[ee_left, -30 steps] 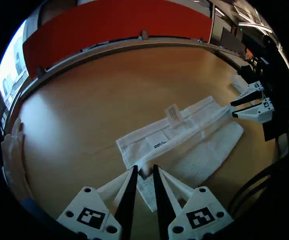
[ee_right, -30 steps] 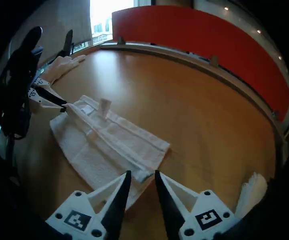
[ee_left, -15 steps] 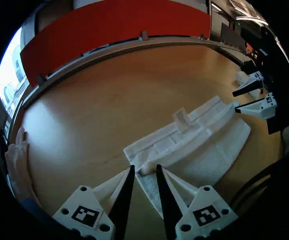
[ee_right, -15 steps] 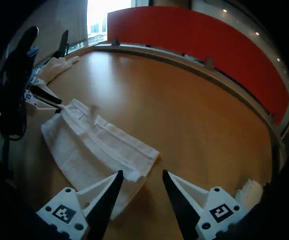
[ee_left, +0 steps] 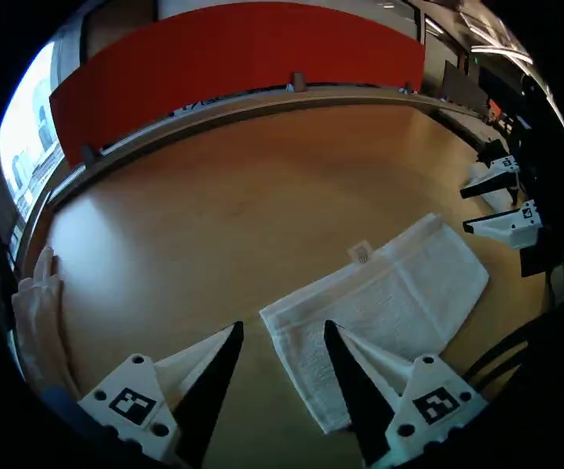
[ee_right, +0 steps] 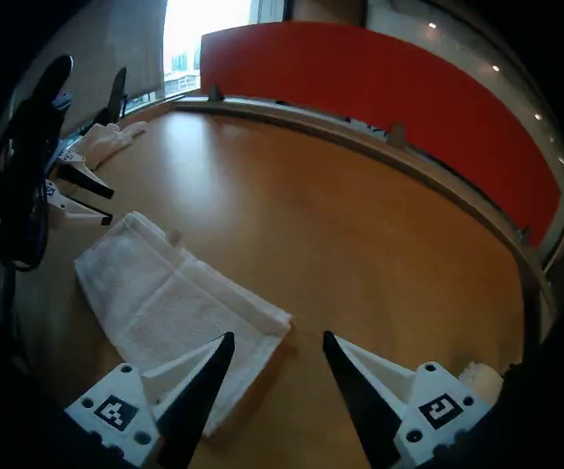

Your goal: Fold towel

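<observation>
A white towel [ee_left: 383,301] lies folded flat on the wooden table [ee_left: 227,195], its small tag [ee_left: 360,252] sticking out at the far edge. My left gripper [ee_left: 282,328] is open just above the towel's near corner and holds nothing. Across the towel, my right gripper [ee_left: 463,211] is open beside the far end. In the right gripper view the towel [ee_right: 165,301] lies ahead and to the left of my open right gripper [ee_right: 278,338], and the left gripper [ee_right: 111,207] stands open at the towel's far end.
A red partition [ee_left: 235,55] runs along the table's far edge [ee_right: 376,141]. White cloths lie at the table's sides [ee_left: 36,320] [ee_right: 106,137] [ee_right: 485,377]. A dark frame holding the other gripper stands at the left [ee_right: 24,180].
Both grippers opened and let go of the towel's folded edge. The raised fold dropped and the towel now lies flat. Both grippers have drawn back a little.
</observation>
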